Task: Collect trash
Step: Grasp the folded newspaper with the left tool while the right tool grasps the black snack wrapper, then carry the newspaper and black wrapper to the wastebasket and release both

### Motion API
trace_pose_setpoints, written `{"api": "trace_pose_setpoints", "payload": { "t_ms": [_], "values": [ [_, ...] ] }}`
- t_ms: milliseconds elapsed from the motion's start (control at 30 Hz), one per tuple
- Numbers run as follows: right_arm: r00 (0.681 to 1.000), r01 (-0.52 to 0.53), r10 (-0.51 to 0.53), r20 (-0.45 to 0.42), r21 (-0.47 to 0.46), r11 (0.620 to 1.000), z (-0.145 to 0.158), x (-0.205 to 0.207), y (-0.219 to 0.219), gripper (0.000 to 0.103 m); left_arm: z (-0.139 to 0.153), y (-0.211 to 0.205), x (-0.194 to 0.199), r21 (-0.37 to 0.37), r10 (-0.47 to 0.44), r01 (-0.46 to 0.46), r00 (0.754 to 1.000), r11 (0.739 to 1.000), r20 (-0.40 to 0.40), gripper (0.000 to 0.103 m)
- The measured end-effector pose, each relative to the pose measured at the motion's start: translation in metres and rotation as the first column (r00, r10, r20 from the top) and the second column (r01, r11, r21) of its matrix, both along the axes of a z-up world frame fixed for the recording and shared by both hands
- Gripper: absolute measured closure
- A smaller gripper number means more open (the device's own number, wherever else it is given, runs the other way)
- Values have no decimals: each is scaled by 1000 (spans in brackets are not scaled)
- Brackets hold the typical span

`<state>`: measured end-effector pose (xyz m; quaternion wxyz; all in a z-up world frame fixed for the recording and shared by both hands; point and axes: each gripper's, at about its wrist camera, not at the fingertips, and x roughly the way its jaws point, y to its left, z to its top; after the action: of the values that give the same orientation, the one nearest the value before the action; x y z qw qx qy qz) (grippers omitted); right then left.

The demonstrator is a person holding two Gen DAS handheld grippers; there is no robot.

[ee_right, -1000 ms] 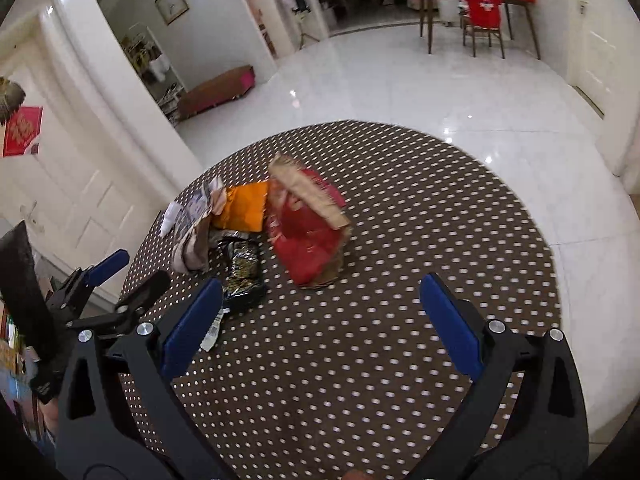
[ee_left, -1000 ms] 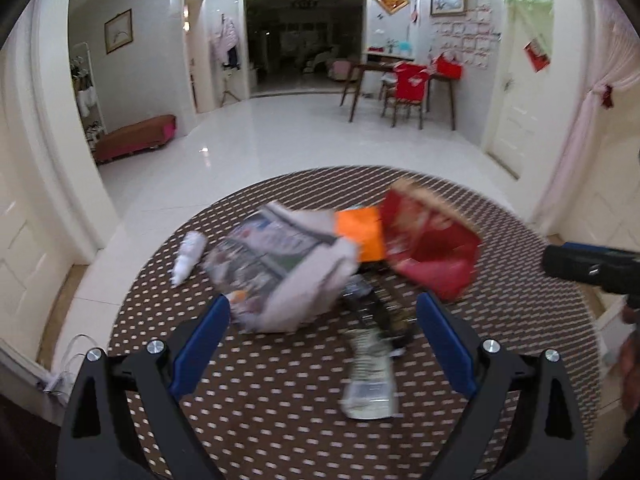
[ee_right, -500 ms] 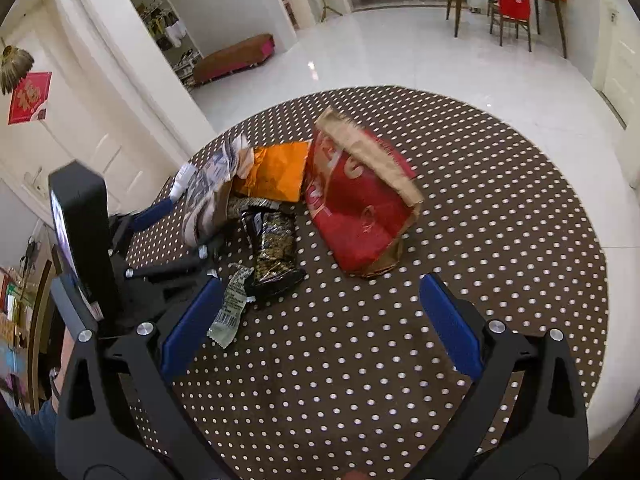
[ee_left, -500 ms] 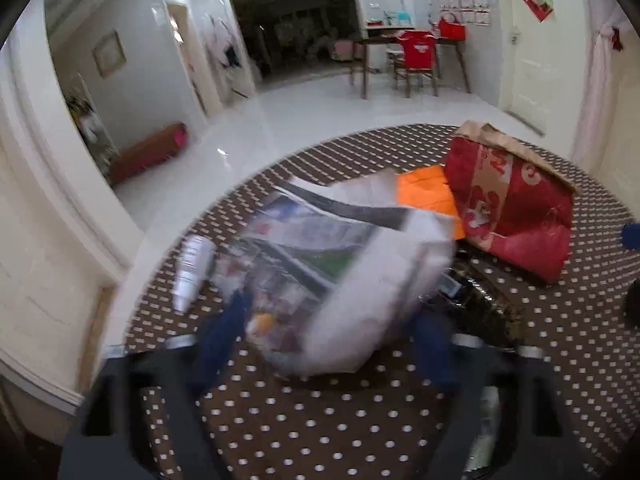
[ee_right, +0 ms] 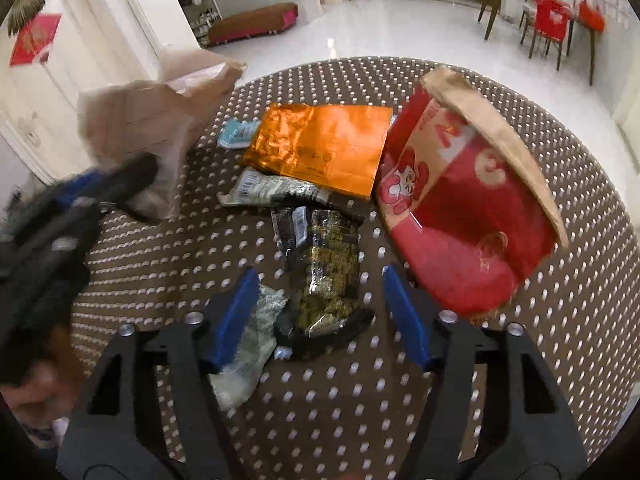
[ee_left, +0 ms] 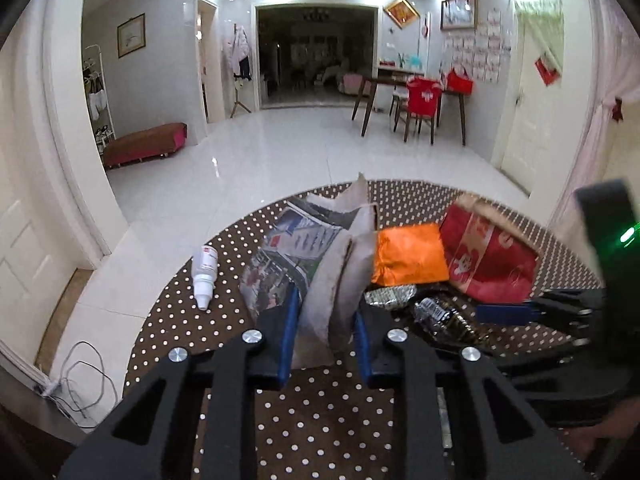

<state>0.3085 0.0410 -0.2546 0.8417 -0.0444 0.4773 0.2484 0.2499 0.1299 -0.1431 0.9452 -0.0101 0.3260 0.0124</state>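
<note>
My left gripper (ee_left: 326, 304) is closing, and its blue pads pinch a crumpled newspaper (ee_left: 296, 248) whose folds stand up between them. In the right wrist view the same gripper (ee_right: 80, 196) is a blur at the left with the paper (ee_right: 160, 120) in it. My right gripper (ee_right: 320, 276) hangs low over the table, jaws closing. A dark snack wrapper (ee_right: 324, 248) lies between the pads without touching them. A pale wrapper (ee_right: 244, 356) lies under its left finger. An orange foil bag (ee_right: 320, 144) and a silver wrapper (ee_right: 276, 190) lie beyond.
A red paper bag (ee_right: 460, 208) stands open at the right of the brown polka-dot round table (ee_right: 520, 360). A small blue packet (ee_right: 238, 134) lies by the orange bag. A white bottle (ee_left: 205, 276) lies near the table's left edge. White tiled floor surrounds the table.
The left gripper moved onto the newspaper and its jaws closed on it, bunching it upright. The right gripper dropped toward the dark wrapper and its jaws narrowed.
</note>
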Motion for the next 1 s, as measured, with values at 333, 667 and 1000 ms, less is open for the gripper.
{"api": "trace_pose_setpoints", "payload": {
  "t_ms": [333,667,1000],
  "values": [
    [1000,17,-15,-24,99,995,0,-6,-33,82,32,4,-22,-112,-5,15,996,994,84,84],
    [997,72,-78,15,256,964,40,-17,-105,83,69,-6,-35,-171,-49,73,988,982,144,90],
    [976,159,-198,90,328,931,79,-37,-179,83,109,-58,-43,-158,-164,204,959,966,232,91]
  ]
}}
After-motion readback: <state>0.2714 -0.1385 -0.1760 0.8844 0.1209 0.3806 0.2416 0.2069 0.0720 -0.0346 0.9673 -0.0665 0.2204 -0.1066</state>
